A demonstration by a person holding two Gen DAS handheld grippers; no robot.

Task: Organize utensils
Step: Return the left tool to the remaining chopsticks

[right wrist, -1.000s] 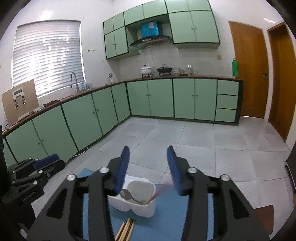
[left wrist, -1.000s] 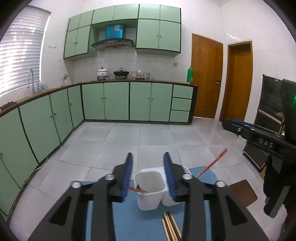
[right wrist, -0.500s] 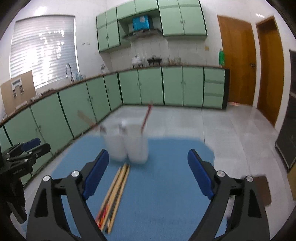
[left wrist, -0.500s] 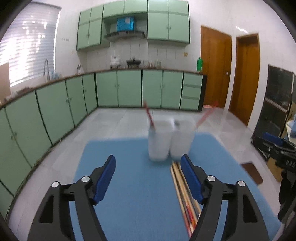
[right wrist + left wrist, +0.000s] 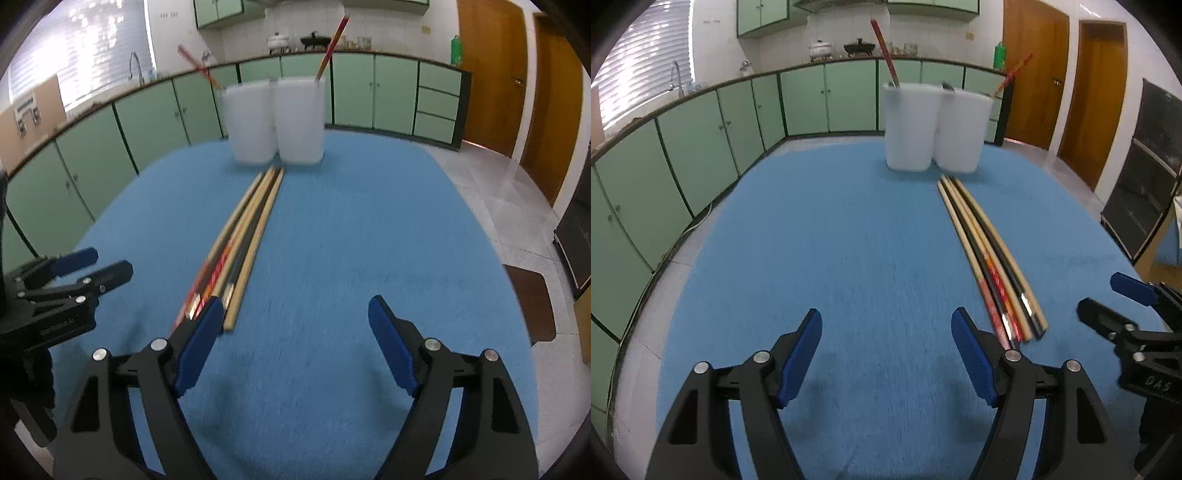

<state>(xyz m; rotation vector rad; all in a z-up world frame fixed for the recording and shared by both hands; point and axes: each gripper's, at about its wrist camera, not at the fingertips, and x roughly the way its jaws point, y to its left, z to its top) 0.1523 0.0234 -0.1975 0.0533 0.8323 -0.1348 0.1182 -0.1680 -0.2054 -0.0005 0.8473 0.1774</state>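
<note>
Two white cups (image 5: 934, 127) stand side by side at the far end of the blue mat (image 5: 849, 258), each with one red chopstick (image 5: 884, 51) leaning out. The cups (image 5: 275, 120) also show in the right wrist view. Several chopsticks (image 5: 988, 254) lie bundled on the mat in front of the cups; in the right wrist view the bundle (image 5: 240, 240) ends at my right gripper's left finger. My left gripper (image 5: 886, 350) is open and empty, low over the mat, left of the bundle. My right gripper (image 5: 295, 339) is open and empty, just right of the bundle.
The mat covers a table with its edges on the left (image 5: 639, 302) and right. Green kitchen cabinets (image 5: 701, 140) line the room behind. A brown stool (image 5: 532, 299) stands at the right of the table.
Both grippers have opened wide, pulled back from above the cups and dropped low over the near part of the mat. A red chopstick now stands in each cup.
</note>
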